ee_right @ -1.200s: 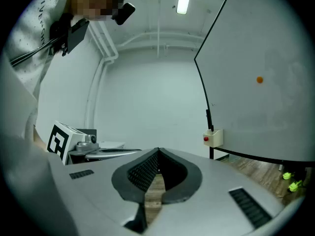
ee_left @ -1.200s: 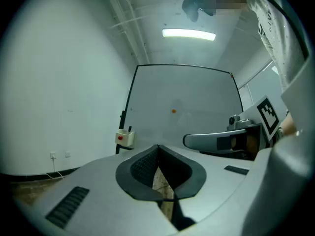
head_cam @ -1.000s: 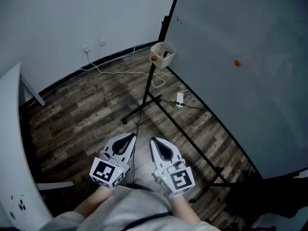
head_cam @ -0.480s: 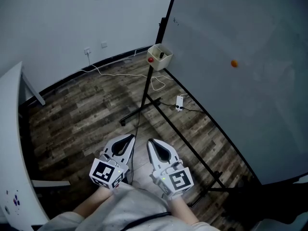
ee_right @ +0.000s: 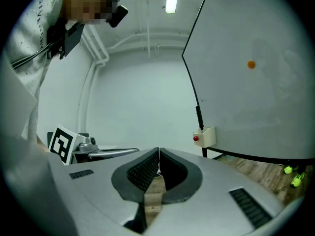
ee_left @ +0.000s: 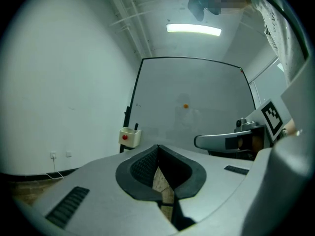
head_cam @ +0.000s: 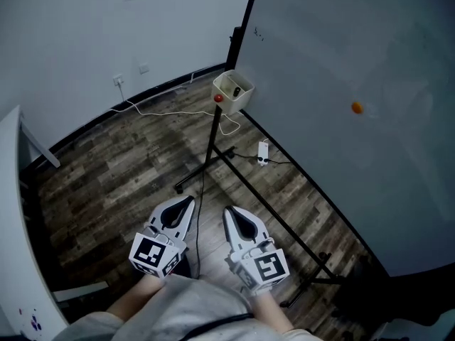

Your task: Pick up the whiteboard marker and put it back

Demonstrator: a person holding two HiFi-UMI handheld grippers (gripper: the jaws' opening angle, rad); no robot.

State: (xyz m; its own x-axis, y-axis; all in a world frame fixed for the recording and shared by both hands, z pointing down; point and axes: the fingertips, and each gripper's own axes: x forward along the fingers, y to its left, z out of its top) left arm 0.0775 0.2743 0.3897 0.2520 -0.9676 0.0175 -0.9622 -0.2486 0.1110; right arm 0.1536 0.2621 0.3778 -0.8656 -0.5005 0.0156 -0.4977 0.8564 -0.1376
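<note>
A cream holder box (head_cam: 232,91) with a red dot (head_cam: 218,99) hangs at the left edge of the whiteboard (head_cam: 341,55). A dark marker (head_cam: 237,91) stands inside it, and its tip (ee_left: 136,127) sticks up above the box (ee_left: 130,137) in the left gripper view. My left gripper (head_cam: 188,200) and right gripper (head_cam: 229,210) are side by side low in the head view, far from the box. They point level, both shut with nothing between the jaws. The right gripper view shows the box (ee_right: 205,137) to the right, ahead of my right gripper (ee_right: 158,154).
An orange magnet (head_cam: 357,107) sticks on the whiteboard. The board's black stand legs (head_cam: 284,222) and a cable with a white plug (head_cam: 262,150) cross the wooden floor (head_cam: 121,169) ahead. A white table edge (head_cam: 14,212) lies at the left. Green items (ee_right: 291,177) lie on the floor.
The whole head view has shifted: the holder box now sits lower and further left, the orange magnet lower. Both grippers stay shut and side by side as they travel with the person.
</note>
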